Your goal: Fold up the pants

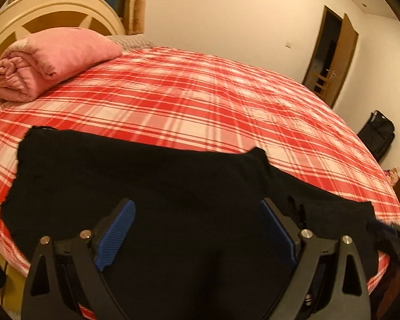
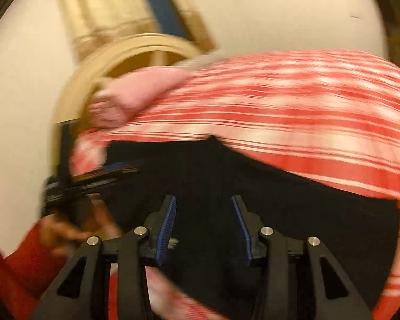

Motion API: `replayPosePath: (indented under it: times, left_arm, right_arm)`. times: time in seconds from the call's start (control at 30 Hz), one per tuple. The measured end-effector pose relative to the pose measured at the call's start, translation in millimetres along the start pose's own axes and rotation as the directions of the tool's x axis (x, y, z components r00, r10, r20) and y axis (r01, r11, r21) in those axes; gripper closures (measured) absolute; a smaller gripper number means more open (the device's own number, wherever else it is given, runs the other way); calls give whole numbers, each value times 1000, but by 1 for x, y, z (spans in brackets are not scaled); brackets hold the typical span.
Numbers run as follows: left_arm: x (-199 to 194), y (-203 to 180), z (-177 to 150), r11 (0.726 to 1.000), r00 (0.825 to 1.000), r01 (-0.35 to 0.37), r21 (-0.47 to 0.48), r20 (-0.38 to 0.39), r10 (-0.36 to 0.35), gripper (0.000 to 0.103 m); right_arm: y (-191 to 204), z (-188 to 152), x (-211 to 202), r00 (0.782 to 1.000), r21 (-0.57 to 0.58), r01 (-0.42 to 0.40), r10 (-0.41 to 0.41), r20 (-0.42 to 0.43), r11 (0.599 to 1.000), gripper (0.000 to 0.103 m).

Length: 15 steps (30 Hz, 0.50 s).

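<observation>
Pants (image 1: 146, 181) flat on bed (image 1: 226, 101) | both grippers apart, nothing between

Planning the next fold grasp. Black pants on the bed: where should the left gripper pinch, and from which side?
Likely the raised corner of the black pants at their far edge. It peaks off the plaid bedsheet, so a finger can slip under, while the rest lies flat. Come from the near edge, across the fabric. The left gripper is open above the cloth; the right gripper is open too.
</observation>
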<state>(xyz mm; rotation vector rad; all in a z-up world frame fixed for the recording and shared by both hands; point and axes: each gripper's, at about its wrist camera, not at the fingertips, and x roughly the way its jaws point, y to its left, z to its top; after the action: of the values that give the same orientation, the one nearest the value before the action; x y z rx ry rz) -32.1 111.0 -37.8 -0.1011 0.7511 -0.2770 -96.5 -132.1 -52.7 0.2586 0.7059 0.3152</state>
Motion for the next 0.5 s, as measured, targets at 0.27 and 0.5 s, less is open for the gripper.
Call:
replayPosePath:
  times: [0.27, 0.5]
  left_arm:
    - [6, -49, -11, 991, 992, 114, 76, -54, -110, 7]
    - [16, -83, -31, 977, 988, 130, 171, -110, -112, 7]
  right_arm:
    - [-6, -7, 61, 998, 6, 25, -25, -55, 1000, 69]
    - [-11, 9, 62, 999, 42, 25, -24, -28, 999, 69]
